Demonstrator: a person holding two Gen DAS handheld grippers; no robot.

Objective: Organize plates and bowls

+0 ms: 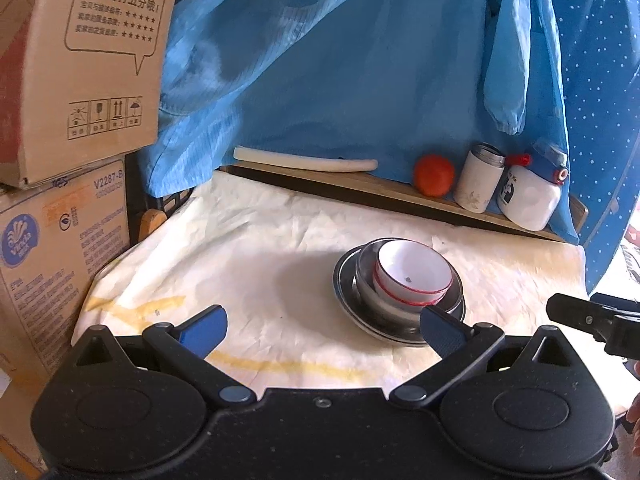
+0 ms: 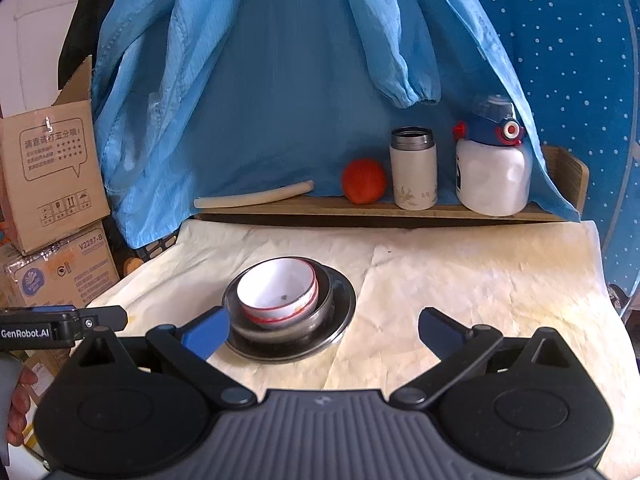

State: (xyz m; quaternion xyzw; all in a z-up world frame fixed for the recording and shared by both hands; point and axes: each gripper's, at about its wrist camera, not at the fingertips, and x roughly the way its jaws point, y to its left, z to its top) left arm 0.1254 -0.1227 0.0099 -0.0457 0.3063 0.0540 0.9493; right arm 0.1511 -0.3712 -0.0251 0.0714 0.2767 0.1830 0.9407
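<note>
stacked set at table centre: white red-rimmed ceramic bowls (image 2: 278,294) nested in a steel bowl (image 2: 320,312) on a round steel plate (image 2: 344,308). left gripper (image 1: 322,328) and right gripper (image 2: 324,330) both released, empty; stack at their 1 and 11 o'clock. judged: stacking complete; next move calls for retreat or relocating the stack.
</note>
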